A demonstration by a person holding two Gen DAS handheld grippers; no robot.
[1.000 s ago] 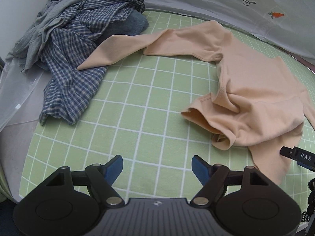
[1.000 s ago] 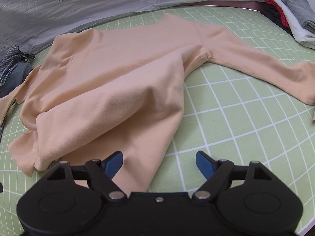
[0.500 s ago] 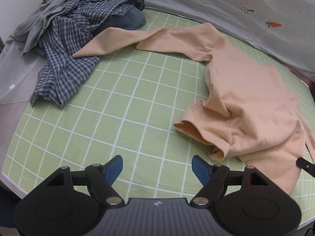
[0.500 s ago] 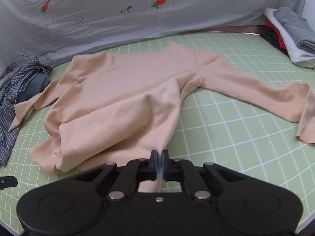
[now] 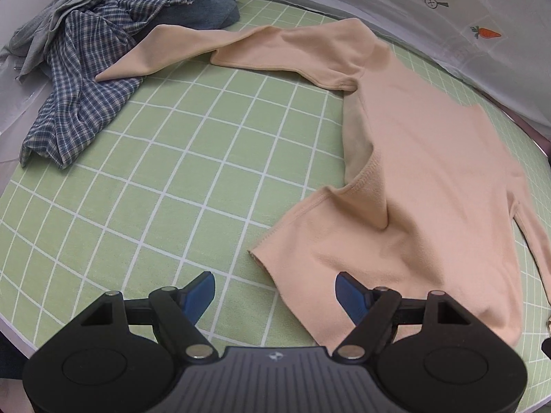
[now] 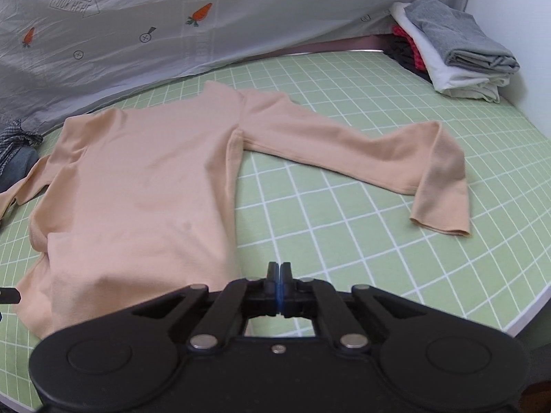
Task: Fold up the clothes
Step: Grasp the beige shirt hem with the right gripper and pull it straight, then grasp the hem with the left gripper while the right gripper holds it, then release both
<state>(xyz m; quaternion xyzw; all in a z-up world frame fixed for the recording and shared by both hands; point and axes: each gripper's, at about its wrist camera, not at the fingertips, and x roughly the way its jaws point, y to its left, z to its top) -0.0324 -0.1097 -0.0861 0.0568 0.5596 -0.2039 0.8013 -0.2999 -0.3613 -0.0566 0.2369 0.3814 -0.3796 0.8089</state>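
Note:
A peach long-sleeved top (image 6: pixel 144 189) lies spread on the green grid mat (image 6: pixel 344 241), sleeves out to both sides. It also shows in the left wrist view (image 5: pixel 430 179), with its hem corner near my left gripper (image 5: pixel 275 290), which is open and just in front of that corner. My right gripper (image 6: pixel 279 280) is shut at the top's other hem corner; the fabric meets the jaws, but the pinch itself is hidden.
A heap of unfolded clothes, with a blue checked shirt (image 5: pixel 89 79) on top, lies at the mat's far left. A stack of folded clothes (image 6: pixel 454 48) stands at the far right. A grey carrot-print sheet (image 6: pixel 172 24) covers the back.
My right gripper has shut at the hem and drawn back, stretching the top flat. The left gripper stays open and has come nearer the left hem corner.

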